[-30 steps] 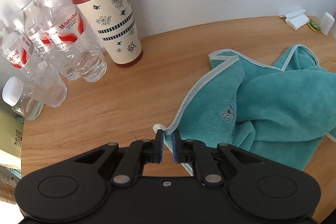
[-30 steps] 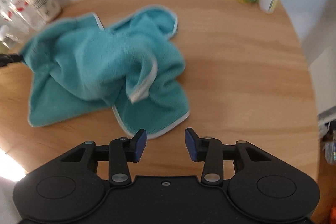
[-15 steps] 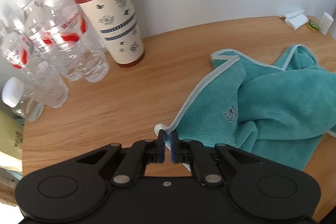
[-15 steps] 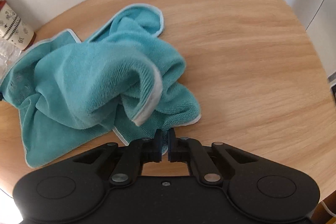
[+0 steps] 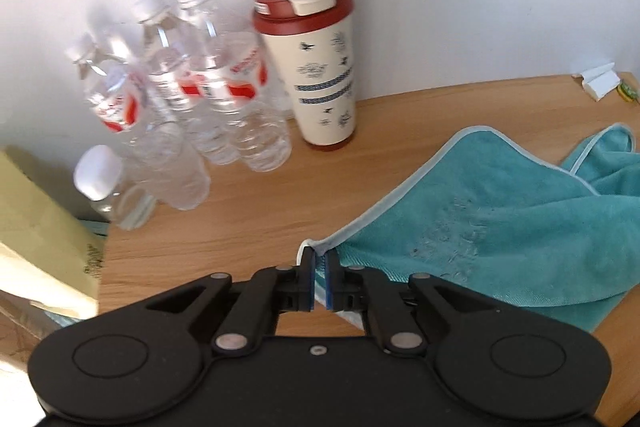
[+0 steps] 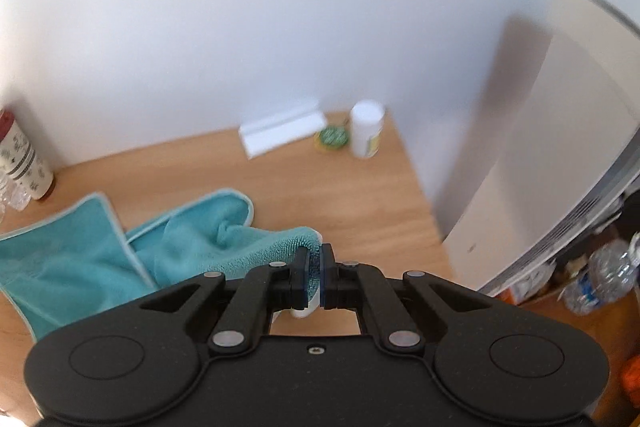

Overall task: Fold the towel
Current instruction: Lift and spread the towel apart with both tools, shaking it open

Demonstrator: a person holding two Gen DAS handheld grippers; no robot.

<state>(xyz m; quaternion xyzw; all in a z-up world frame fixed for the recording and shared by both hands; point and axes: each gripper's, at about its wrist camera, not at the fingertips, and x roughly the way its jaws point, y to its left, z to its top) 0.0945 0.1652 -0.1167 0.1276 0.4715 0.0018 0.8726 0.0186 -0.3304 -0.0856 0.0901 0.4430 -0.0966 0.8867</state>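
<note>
At the far left of the desk (image 5: 248,211), a cluster of water bottles (image 5: 208,99) and a lidded travel cup (image 5: 320,75) are seen standing against the wall, well apart from the work. The left gripper (image 5: 317,279) is closed on a pale-edged corner of the teal towel (image 5: 500,227), which is spread away from it to the right across the desk. The right gripper (image 6: 316,281) is likewise clamped on another corner, raised off the surface, with the cloth trailing down to its left. The towel's length is thus judged to run between the two grippers, so the coming move turns on drawing them apart along that line to flatten the bunched middle.
</note>
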